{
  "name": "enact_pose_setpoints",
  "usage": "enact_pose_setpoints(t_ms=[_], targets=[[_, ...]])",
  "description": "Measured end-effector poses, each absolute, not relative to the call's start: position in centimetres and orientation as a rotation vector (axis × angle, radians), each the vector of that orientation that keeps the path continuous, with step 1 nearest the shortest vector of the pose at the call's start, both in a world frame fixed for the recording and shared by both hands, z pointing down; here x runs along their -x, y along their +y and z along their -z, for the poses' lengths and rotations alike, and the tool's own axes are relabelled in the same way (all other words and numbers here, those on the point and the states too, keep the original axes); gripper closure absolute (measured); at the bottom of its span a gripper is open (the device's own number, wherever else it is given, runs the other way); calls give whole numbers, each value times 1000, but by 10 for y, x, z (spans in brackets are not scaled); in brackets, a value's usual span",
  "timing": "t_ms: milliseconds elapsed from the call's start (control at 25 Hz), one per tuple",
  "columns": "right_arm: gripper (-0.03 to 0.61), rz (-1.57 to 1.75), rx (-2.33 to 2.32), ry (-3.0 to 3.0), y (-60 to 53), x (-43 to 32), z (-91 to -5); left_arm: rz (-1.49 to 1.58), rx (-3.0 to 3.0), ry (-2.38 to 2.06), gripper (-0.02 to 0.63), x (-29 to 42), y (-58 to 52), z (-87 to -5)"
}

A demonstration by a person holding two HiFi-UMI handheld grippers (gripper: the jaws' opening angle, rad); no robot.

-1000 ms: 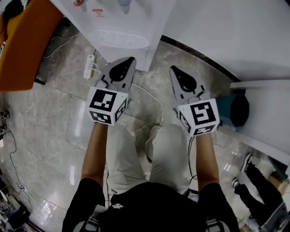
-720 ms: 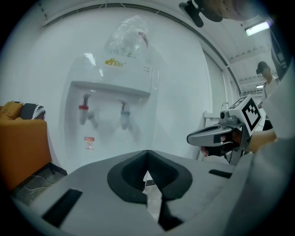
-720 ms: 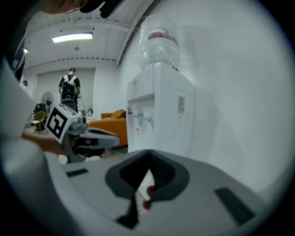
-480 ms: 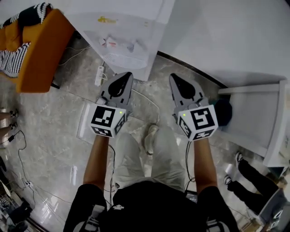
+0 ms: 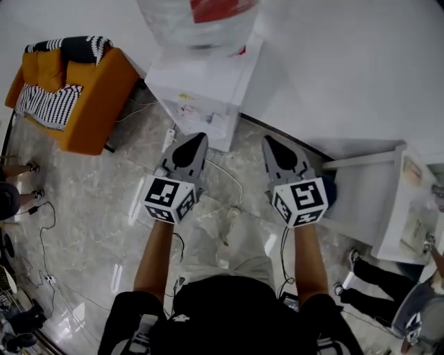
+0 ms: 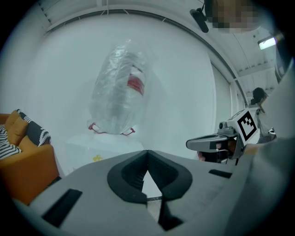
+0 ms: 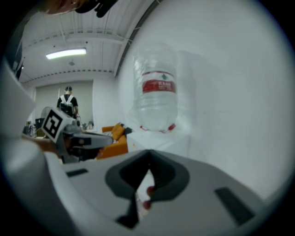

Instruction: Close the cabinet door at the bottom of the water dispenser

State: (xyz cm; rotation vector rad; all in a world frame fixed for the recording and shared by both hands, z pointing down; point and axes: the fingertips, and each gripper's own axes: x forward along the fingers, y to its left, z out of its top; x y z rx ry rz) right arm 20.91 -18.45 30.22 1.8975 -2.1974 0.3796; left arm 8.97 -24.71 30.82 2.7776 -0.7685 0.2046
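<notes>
The white water dispenser (image 5: 201, 90) stands against the wall with a clear bottle (image 5: 201, 21) with a red label on top. I see it from above, so its bottom cabinet door is hidden. My left gripper (image 5: 199, 137) and right gripper (image 5: 267, 140) are held side by side in front of it, well above the floor, both shut and empty. In the left gripper view the shut jaws of the left gripper (image 6: 147, 159) point at the bottle (image 6: 117, 99). In the right gripper view the right gripper (image 7: 148, 159) faces the bottle (image 7: 156, 87).
An orange sofa (image 5: 76, 90) with a striped cushion stands at the left. A white power strip (image 5: 168, 139) and cables lie on the marble floor by the dispenser. A white table (image 5: 388, 201) and a dark bin (image 5: 331, 191) are at the right. Another person's legs (image 5: 361, 277) are at the lower right.
Both grippers and the head camera have risen. The floor looks farther away, and the dispenser's top and bottle have come into view. The jaws stay shut.
</notes>
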Motion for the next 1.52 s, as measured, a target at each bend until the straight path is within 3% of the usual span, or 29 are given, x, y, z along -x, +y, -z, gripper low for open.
enact_pose_setpoints(t_ms=[600,1520], targets=[[545,-317,-1816,-2321,-182,-213,-134,-214,-2799,-875,604,-105,-226,-128],[546,-36,-1954,-2320,-156,-175,-9,-94,-2960,-936,604,-52,-202,-4]])
